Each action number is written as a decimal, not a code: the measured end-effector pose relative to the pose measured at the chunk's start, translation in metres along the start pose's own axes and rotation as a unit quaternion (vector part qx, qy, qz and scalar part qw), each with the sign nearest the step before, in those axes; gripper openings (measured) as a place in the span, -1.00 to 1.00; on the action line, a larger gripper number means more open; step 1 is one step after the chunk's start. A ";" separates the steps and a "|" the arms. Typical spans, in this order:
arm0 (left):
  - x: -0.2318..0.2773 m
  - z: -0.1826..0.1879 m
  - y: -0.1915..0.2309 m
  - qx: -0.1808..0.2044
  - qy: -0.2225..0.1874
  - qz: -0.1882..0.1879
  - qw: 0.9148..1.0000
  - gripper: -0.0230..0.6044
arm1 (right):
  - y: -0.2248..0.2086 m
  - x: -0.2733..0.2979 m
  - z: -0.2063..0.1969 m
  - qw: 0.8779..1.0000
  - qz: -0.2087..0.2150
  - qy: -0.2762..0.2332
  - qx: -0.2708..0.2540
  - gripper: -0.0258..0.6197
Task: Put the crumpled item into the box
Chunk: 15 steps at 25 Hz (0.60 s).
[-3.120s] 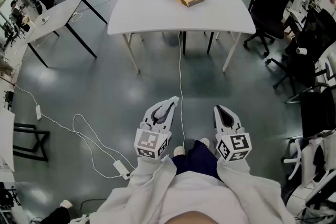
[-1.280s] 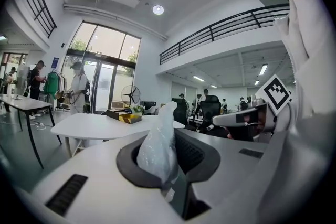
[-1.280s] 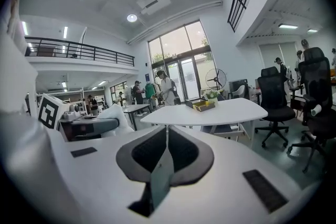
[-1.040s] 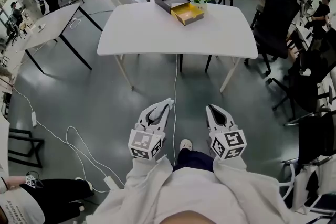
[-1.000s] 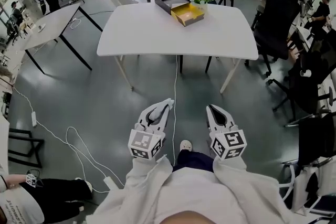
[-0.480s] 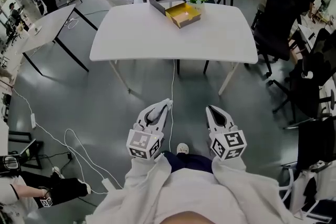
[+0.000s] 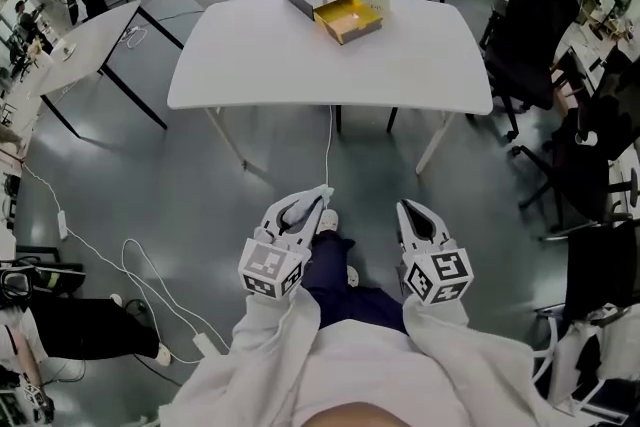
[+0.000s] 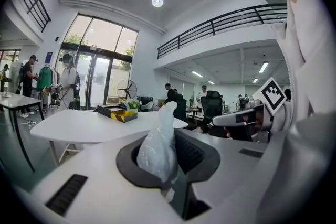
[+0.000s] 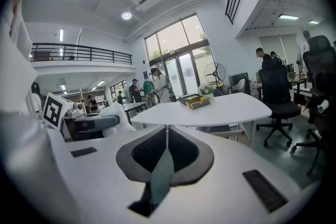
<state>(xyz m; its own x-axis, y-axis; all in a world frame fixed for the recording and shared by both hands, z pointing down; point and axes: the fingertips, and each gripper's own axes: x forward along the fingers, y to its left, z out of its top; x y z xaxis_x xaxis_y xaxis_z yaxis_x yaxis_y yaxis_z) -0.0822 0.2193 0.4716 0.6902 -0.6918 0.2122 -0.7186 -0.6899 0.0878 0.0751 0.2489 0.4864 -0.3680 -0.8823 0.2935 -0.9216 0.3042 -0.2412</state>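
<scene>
Wad (image 8: 157, 147) sits pinched in left tongs (image 7: 314, 199); right tongs (image 7: 413, 211) are closed together, empty. Box (image 7: 350, 19) lies on the bench (image 7: 300, 65) well ahead; approach and drop are left.

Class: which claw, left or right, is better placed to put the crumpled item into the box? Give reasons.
Left. The left claw grips the crumpled item; the right claw is shut and empty.
</scene>
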 end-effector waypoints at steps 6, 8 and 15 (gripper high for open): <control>0.011 0.001 0.009 -0.003 0.000 -0.008 1.000 -0.73 | 0.000 0.012 0.005 1.000 0.014 0.001 -0.010 -0.81; 0.020 0.003 0.015 -0.004 -0.001 -0.010 1.000 -0.73 | -0.004 0.020 0.009 1.000 0.017 -0.001 -0.012 -0.81; 0.054 0.010 0.045 -0.012 0.001 -0.013 1.000 -0.73 | -0.021 0.060 0.024 1.000 0.020 0.002 -0.012 -0.80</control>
<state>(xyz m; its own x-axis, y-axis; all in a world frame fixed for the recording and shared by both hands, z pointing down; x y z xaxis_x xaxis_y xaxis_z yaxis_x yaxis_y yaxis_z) -0.0764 0.1485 0.4772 0.7084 -0.6734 0.2116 -0.7024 -0.7021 0.1171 0.0752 0.1806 0.4866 -0.4051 -0.8676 0.2884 -0.9089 0.3480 -0.2298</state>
